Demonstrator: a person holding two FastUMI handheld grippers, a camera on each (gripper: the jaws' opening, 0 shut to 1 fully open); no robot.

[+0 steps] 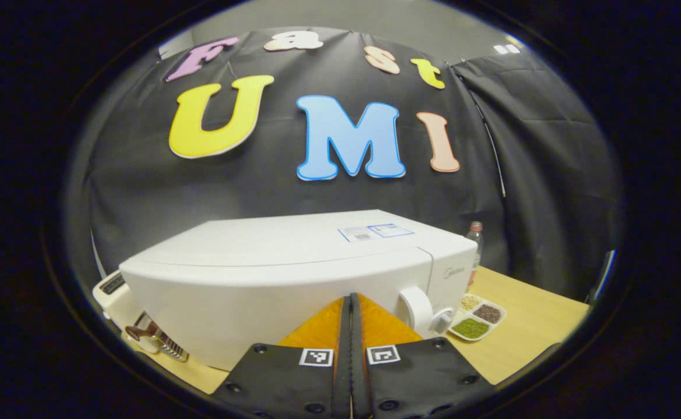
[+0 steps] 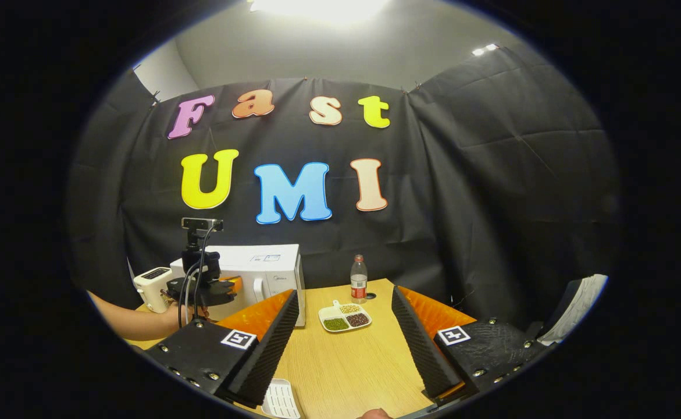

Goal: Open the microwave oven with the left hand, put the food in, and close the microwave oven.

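The white microwave [image 1: 293, 273] stands close in front of my left gripper [image 1: 350, 299], its door looking shut. My left gripper's fingers are pressed together with nothing between them, near the front's middle. A white handle-like part [image 1: 417, 308] sticks out just to the right. The food, a white divided plate [image 1: 477, 321] of beans and grains, lies on the table right of the oven. In the right gripper view, the microwave [image 2: 267, 270] is at far left with the hand-held left gripper [image 2: 203, 291] before it. My right gripper [image 2: 345, 297] is open, with the plate [image 2: 345, 317] farther off between its fingers.
A wooden table [image 2: 346, 366] carries everything. A plastic bottle [image 2: 359, 279] stands behind the plate. A cream toaster [image 2: 153, 288] sits left of the microwave, with a small metal utensil [image 1: 157, 340] beside it. A white ridged object [image 2: 281, 400] lies near the table's front edge.
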